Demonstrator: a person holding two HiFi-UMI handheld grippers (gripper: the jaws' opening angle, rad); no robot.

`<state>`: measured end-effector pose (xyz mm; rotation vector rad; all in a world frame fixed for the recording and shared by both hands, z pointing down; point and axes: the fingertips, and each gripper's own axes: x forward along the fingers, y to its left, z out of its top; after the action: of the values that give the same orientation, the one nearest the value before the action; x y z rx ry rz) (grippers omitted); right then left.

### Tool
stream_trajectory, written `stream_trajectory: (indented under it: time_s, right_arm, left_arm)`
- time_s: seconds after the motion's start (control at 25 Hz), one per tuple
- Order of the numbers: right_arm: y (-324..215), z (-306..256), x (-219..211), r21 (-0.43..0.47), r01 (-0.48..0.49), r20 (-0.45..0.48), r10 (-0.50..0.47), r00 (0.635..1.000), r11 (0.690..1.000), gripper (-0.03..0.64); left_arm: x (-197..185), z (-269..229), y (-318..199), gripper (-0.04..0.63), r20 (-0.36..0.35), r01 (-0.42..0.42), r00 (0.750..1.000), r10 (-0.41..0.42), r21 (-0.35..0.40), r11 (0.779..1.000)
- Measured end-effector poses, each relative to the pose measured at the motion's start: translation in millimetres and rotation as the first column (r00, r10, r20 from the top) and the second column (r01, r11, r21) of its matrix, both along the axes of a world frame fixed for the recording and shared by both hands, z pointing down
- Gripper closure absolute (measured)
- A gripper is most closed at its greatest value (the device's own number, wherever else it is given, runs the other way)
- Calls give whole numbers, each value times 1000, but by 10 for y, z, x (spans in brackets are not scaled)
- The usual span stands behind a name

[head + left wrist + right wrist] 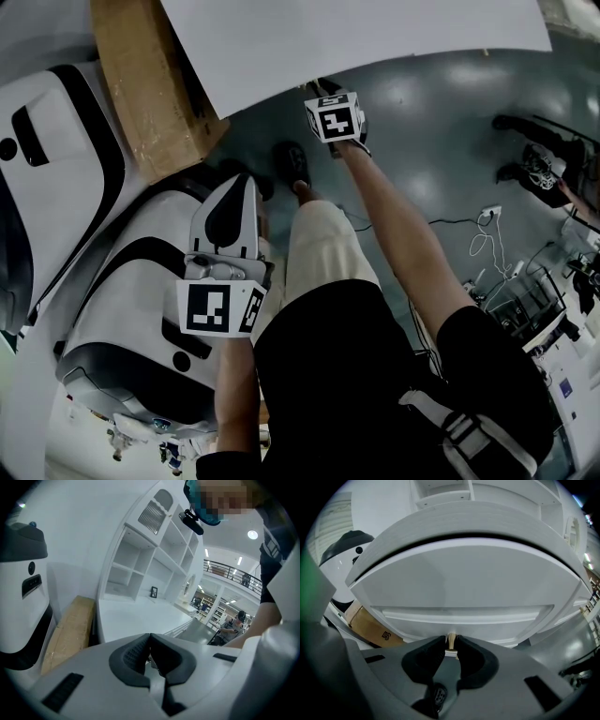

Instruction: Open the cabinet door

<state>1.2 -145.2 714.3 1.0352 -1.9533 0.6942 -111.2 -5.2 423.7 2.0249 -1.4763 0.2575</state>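
The white cabinet door (464, 583) fills the right gripper view, with a recessed panel and a small brass knob (451, 639) at its lower edge. My right gripper (451, 643) has that knob between its dark pads, which sit tight against both sides of it. In the head view the right gripper (319, 89) reaches forward on an outstretched arm to the edge of the white cabinet (356, 28). My left gripper (246, 180) hangs back by the person's hip. In its own view its pads meet at the tips with nothing between them (150, 637), and the shelved cabinet (150, 564) stands beyond.
A flat cardboard box (155, 84) leans beside the cabinet on the left. White-and-black rounded machines (56, 187) stand to the left, close to the left gripper. The person's foot (292, 164) is under the cabinet edge. Cables (487, 234) lie on the floor at right.
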Motion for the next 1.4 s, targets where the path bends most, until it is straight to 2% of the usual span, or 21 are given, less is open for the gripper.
stream_trajectory:
  time_s: [0.4,1.4]
  right_arm:
    - [43,-10,8,-9,43,-13,-43,999,999,522]
    - [439,10,210,-40,47,1,-47,999,998,522]
  left_arm:
    - [-15,-17,57,574,0,3,1000,-3,1,1000]
    - [106,-57,192,574,11,8,1000,-8,9,1000]
